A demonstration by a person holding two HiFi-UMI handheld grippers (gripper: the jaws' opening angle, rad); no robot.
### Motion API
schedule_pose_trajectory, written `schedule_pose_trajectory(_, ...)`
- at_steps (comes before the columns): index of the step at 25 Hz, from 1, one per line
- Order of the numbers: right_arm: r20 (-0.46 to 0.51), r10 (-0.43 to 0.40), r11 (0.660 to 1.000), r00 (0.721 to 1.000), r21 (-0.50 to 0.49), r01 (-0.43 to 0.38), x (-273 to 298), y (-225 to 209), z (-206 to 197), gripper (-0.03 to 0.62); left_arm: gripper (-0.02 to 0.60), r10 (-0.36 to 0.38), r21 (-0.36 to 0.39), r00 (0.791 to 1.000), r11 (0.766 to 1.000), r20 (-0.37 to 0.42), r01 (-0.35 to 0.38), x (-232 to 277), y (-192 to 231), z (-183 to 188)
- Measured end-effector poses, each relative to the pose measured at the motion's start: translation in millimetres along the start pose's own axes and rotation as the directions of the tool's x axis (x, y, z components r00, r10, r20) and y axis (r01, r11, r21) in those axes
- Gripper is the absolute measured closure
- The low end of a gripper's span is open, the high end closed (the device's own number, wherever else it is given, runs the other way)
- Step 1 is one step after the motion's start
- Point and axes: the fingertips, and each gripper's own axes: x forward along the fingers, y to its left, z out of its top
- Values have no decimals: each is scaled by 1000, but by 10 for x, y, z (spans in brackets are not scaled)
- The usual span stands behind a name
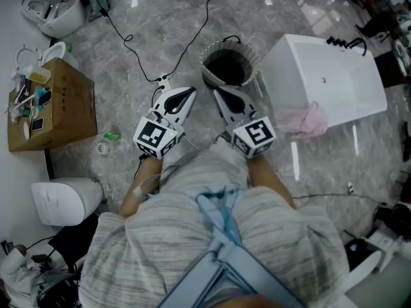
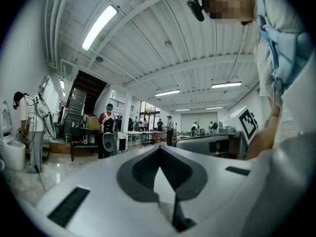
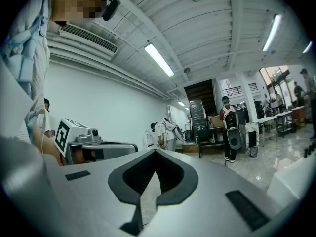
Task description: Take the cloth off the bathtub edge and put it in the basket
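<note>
A pink cloth (image 1: 307,122) hangs over the near edge of the white bathtub (image 1: 334,76) at the right of the head view. A round woven basket (image 1: 229,64) stands on the floor left of the tub, its inside dark. My left gripper (image 1: 191,92) and right gripper (image 1: 218,94) are held side by side in front of me, just short of the basket, and both are shut with nothing in them. In the left gripper view the left gripper (image 2: 159,147) has its jaws together. The right gripper (image 3: 155,151) looks the same in its own view. Neither of those views shows the cloth or the basket.
A cardboard box (image 1: 54,104) with small items stands at the left, with toilets (image 1: 58,15) behind it and a white toilet (image 1: 67,199) nearer me. A black cable (image 1: 192,34) snakes over the marble floor. A small green thing (image 1: 112,135) lies by the box. People stand across the room (image 2: 106,127).
</note>
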Motion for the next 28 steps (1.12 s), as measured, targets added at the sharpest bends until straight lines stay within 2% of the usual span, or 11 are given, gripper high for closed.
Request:
schedule_pose_trajectory(4, -11, -12, 999, 1000, 38, 13, 45, 22, 46, 591, 578, -2, 1, 1000, 1000, 1, 2, 2, 20, 12)
schedule_pose_trajectory(15, -8, 0, 1000, 1000, 15, 0, 75, 73, 11, 591, 578, 1, -6, 1000, 1000, 0, -1, -38, 42, -24)
schedule_pose_trajectory(20, 25, 29, 999, 999, 28, -29, 56, 120, 48, 591, 578, 1, -8, 1000, 1000, -1, -1, -46, 24, -25)
schedule_pose_trajectory(28, -6, 14, 1000, 1000, 17, -14, 142, 203, -91, 591, 578, 8, -29, 1000, 1000, -13, -9, -166, 85, -130)
